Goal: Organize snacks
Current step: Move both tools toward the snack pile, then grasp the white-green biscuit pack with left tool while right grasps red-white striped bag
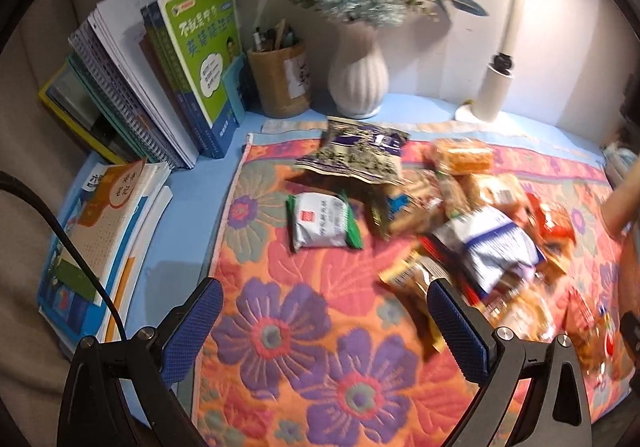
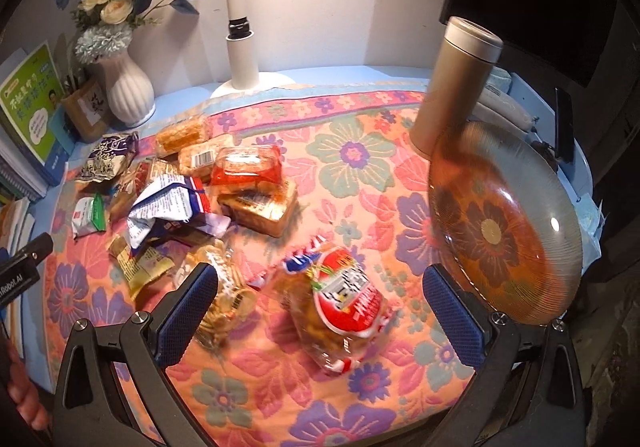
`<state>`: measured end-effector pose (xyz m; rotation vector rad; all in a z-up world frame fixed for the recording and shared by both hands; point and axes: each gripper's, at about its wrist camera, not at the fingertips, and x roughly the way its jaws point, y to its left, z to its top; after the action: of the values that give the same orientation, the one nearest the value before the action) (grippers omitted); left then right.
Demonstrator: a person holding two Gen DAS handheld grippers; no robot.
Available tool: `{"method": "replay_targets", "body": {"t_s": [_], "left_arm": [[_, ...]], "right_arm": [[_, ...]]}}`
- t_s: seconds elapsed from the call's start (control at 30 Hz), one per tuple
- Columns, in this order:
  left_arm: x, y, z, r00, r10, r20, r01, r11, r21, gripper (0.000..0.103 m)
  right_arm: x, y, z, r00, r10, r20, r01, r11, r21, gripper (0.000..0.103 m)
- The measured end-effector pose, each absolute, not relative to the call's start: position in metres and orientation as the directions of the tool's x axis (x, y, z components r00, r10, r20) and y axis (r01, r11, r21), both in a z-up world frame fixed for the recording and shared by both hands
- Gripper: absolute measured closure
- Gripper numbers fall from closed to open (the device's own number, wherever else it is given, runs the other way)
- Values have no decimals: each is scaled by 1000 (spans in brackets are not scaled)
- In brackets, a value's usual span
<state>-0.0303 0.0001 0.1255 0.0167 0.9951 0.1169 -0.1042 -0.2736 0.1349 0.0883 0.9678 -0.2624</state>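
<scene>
My left hand-held gripper point(image 1: 324, 321) hangs over the floral cloth point(image 1: 304, 359) with its jaws wide apart and nothing between them. Ahead of it a white-and-green packet point(image 1: 322, 222) lies alone on the cloth, just left of the snack pile point(image 1: 472, 215), with a purple bag point(image 1: 356, 155) behind it. My right hand-held gripper point(image 2: 320, 307) is also spread wide and empty, hovering above a red-labelled bread bag point(image 2: 340, 307) that sits apart from the pile point(image 2: 192, 187) on the tabletop. A glass plate point(image 2: 508, 231) lies to my right, close beside the right finger; whether it touches I cannot tell. A gold flask point(image 2: 452, 87) stands upright behind the plate. The vase point(image 2: 128, 91), lamp point(image 2: 240, 47) and books point(image 1: 160, 75) line the back wall.
</scene>
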Motion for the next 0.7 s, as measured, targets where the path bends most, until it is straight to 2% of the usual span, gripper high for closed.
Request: {"method": "replay_targets", "body": {"t_s": [0.47, 0.7], "left_arm": [[2, 33, 123, 555, 89, -827, -97, 994, 42, 2], [11, 40, 115, 539, 45, -841, -57, 998, 16, 2]], "right_arm": [[-80, -238, 135, 551, -174, -816, 250, 968, -38, 0], [-86, -254, 135, 536, -216, -816, 320, 946, -41, 0]]}}
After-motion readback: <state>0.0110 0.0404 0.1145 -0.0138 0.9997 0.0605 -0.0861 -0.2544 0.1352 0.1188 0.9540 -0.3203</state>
